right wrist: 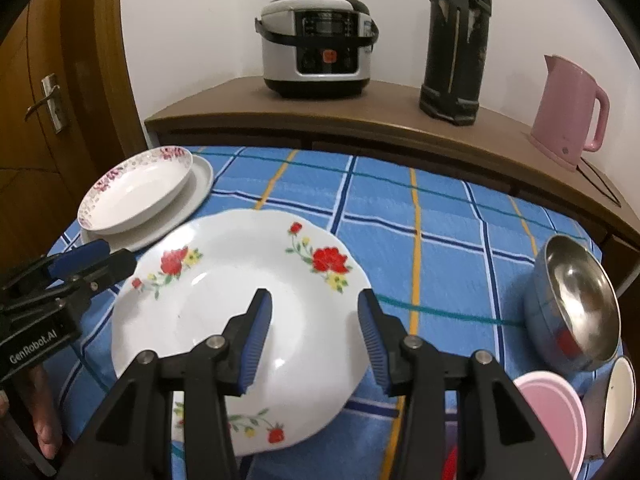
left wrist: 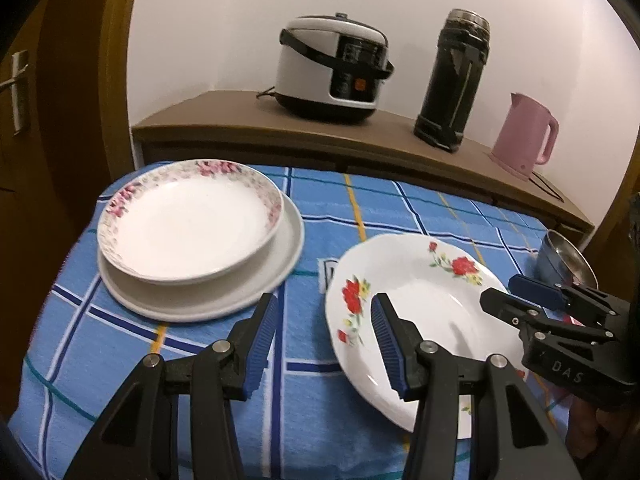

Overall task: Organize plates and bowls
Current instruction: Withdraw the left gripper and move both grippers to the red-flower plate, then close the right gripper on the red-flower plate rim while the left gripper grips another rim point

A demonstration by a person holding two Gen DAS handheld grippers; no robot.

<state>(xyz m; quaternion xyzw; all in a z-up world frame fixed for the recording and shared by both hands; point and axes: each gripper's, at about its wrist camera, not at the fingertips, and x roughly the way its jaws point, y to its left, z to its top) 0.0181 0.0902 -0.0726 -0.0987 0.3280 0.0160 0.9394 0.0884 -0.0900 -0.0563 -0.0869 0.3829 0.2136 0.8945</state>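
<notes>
Red-flower plate (right wrist: 240, 312) flat on worktop (right wrist: 440, 216); right tongs (right wrist: 316, 340) apart above it, left tongs (left wrist: 324, 344) apart, empty, straddling its left rim.

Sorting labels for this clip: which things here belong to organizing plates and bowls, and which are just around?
Job: red-flower plate, pink-rimmed plate on plain plate, steel bowl, pink bowl.
Around: rice cooker, black flask, pink kettle.
</notes>
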